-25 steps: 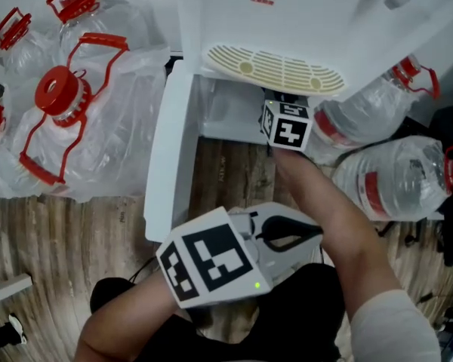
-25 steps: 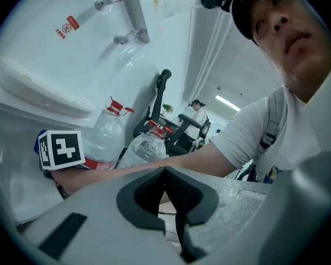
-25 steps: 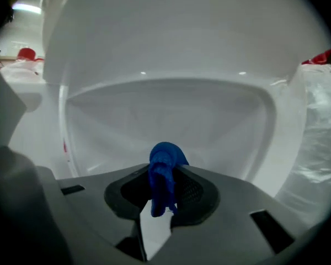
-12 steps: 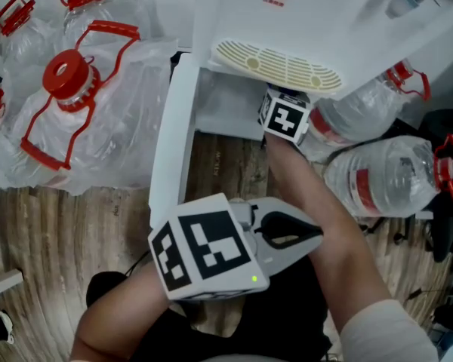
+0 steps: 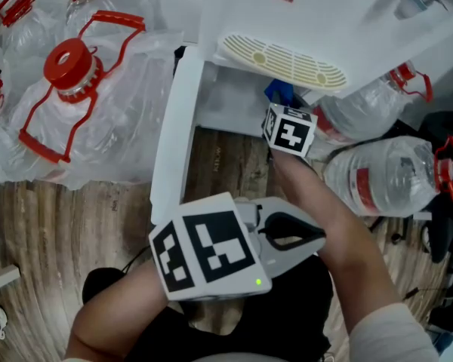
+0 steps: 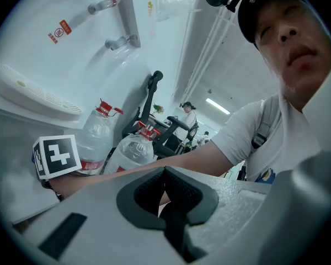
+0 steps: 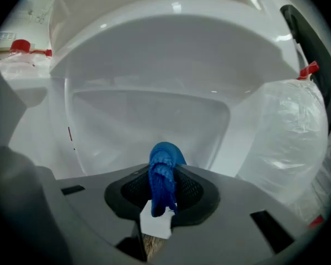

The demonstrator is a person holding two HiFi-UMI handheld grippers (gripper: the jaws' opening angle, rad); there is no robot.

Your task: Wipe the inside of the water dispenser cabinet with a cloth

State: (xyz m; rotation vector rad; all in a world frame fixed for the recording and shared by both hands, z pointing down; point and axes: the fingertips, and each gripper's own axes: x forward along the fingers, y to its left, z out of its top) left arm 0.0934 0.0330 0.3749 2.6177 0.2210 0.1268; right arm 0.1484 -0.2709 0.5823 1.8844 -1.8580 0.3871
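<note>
"Well, right tongs (image 7: 161, 197) pinch the blue cloth (image 7: 165, 167) at the cabinet (image 7: 149, 109) mouth, twelve o'clock; left tongs (image 6: 165, 175) closed, empty."
"Thin pinch, probably. Dragging could pull it free."

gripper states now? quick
Left gripper: closed, nothing in it.
Right gripper: closed on the blue cloth.

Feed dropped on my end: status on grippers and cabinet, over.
Right gripper shut on blue cloth, at the cabinet mouth. Left gripper shut, empty, held back. Cabinet door open. Water bottles crowd the right side, none seen inside.
</note>
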